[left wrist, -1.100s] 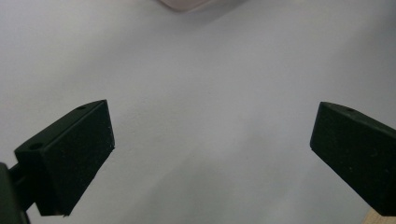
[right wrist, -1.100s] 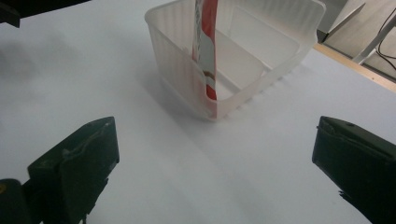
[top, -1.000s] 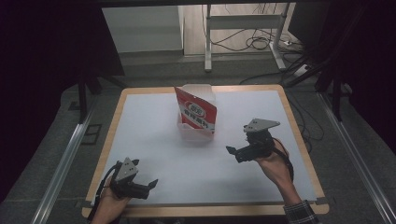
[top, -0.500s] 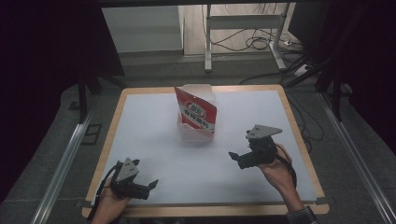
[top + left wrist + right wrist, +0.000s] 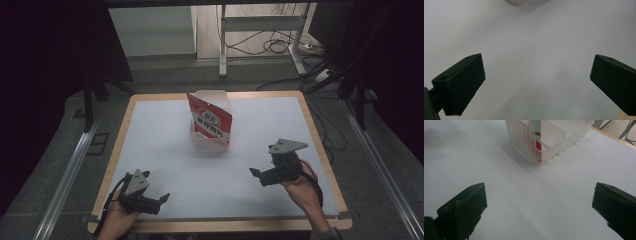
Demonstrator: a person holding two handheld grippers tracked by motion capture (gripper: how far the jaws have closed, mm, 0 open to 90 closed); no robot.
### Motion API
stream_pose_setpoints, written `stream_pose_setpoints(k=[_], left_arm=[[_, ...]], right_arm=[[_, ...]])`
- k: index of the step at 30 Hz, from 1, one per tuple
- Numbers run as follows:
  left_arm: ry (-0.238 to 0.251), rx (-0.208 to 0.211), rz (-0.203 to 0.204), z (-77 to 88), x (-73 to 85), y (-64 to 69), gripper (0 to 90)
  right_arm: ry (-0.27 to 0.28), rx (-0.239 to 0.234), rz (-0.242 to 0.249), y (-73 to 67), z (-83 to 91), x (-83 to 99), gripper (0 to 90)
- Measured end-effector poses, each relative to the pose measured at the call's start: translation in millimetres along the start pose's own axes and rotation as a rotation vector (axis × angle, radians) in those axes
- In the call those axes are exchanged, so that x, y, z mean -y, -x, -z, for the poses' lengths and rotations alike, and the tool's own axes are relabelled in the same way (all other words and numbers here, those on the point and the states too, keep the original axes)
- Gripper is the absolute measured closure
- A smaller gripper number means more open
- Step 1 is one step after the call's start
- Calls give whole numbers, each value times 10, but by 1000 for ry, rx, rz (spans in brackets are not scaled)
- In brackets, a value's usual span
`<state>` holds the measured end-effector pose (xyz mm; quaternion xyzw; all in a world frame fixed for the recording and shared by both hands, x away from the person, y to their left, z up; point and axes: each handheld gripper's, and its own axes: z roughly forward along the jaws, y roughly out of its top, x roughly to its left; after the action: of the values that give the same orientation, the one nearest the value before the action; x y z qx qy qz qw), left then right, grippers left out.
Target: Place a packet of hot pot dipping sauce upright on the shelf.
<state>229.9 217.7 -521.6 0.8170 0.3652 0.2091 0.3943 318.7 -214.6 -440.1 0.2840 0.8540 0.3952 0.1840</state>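
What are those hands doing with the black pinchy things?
A person holds a left gripper and a right gripper, one in each hand, both open and empty above the white table. A red snack bag stands in a clear plastic bin farther back. Neither gripper touches it.

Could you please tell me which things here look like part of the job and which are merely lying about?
Likely part of the job:
red snack bag, standing in the bin
translucent plastic bin
left gripper, open, empty
right gripper, open, empty

Merely about:
metal stand beyond the table
cables on the floor
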Motion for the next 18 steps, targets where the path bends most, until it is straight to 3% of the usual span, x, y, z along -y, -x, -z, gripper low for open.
stream_pose_setpoints(k=[18], left_arm=[[-6, -8, -12, -8, -4, 17, 0]], right_arm=[[5, 50, -36, -21, 289, 294, 0]])
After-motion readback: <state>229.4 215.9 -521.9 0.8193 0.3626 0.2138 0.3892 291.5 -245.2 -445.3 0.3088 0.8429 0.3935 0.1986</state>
